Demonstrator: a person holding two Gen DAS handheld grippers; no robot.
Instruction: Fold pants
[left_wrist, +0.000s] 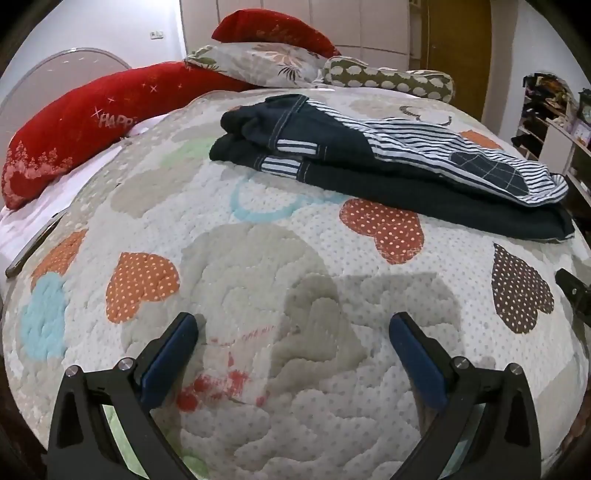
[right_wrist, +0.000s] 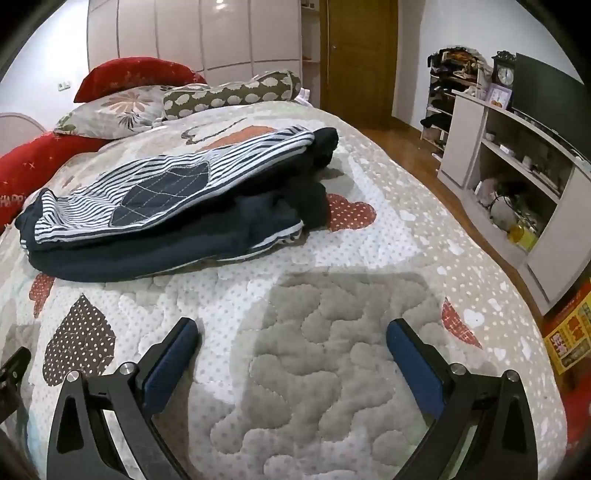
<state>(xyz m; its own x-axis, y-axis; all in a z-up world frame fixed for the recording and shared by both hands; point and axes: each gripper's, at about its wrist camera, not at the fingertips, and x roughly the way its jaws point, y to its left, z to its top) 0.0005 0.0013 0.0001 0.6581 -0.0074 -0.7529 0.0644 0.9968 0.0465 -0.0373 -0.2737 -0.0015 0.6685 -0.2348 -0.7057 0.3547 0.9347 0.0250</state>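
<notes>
Bedroom scene, items listed left to right.

Left wrist view:
- Red pillow (left_wrist: 70, 129), long, with white lettering, lying at the left edge of the bed.
- Second red pillow (left_wrist: 273, 31) and a floral pillow (left_wrist: 266, 62) at the head of the bed.
- Green bolster (left_wrist: 391, 79) with a pale cloud print, to the right of the floral pillow.
- Quilt (left_wrist: 295, 295), white with dotted orange, brown and blue heart patches, covering the bed.
- Left gripper (left_wrist: 293, 328): jaws spread wide, blue pads facing each other, nothing between them; it hovers over bare quilt near the front edge.
- Pants (left_wrist: 376, 158): dark navy with white stitching and a striped lining turned out, lying in a folded stack on the quilt, beyond the left gripper and to its right, well apart from it.
- A black part of the other tool shows at the far right edge.

Right wrist view:
- Pants (right_wrist: 155, 206) on the left half of the quilt (right_wrist: 369, 236), striped layer on top, dark layers beneath.
- Right gripper (right_wrist: 291, 326): jaws spread wide, holding nothing, over a grey quilted patch; the pants lie ahead and to its left, not touching it.
- Wardrobe (right_wrist: 192, 33), pale, behind the pillows.
- Wooden door (right_wrist: 358, 59), closed.
- Shelf unit (right_wrist: 517, 155), white, along the right wall, carrying small objects, with a clock (right_wrist: 505, 75) on top.
</notes>
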